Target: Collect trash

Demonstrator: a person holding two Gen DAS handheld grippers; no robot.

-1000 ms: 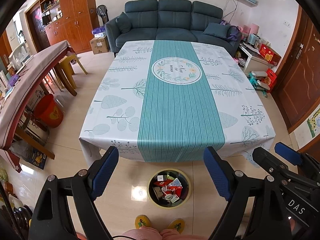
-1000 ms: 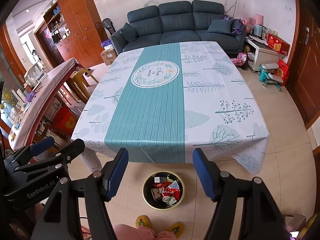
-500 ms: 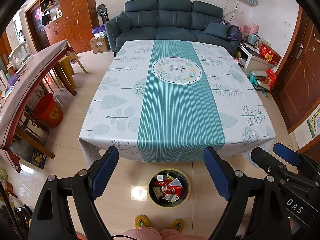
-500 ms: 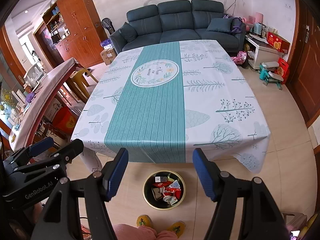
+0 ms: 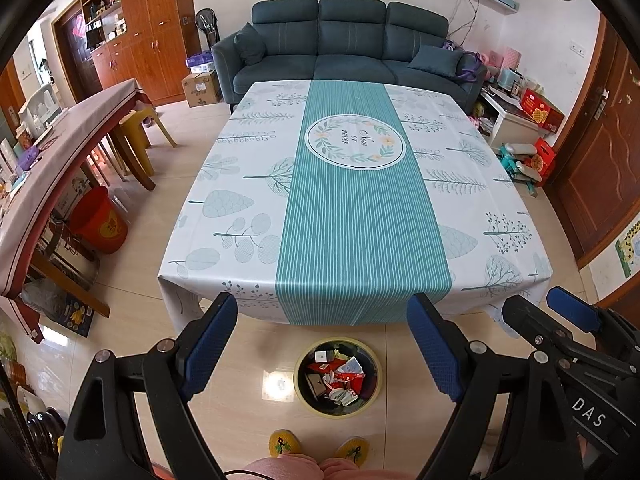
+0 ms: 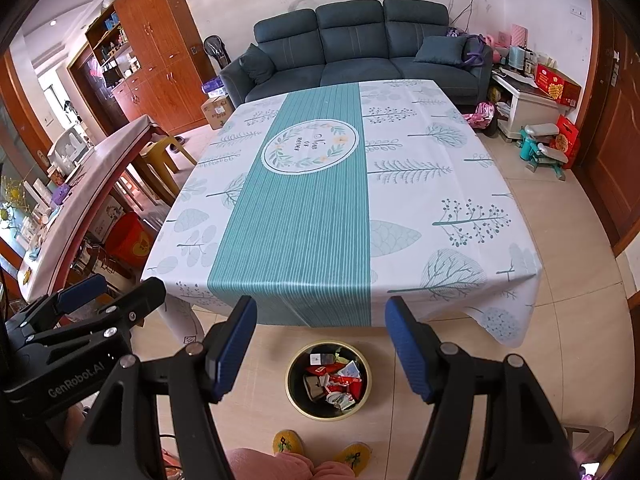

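My yellow slippers (image 5: 284, 443) at bottom centre of frame. My left claw (image 5: 322, 348) spread wide, nothing between pads. My right claw (image 6: 321, 350) spread too, empty. Trash bin (image 5: 301, 390) on floor just past my feet, below claws, holding wrappers (image 5: 340, 376). Beyond bin, tabletop (image 5: 352, 200) under leaf-print cloth, mid frame. Blue sofa (image 5: 340, 40) at top.

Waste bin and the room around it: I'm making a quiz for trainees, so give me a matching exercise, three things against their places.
Things:
1. waste bin
2. sofa
3. red bucket

Places:
a. beyond the far end of the table
b. under the long side table
c. on the floor, by the table's near edge

Pairs: 1-c, 2-a, 3-b
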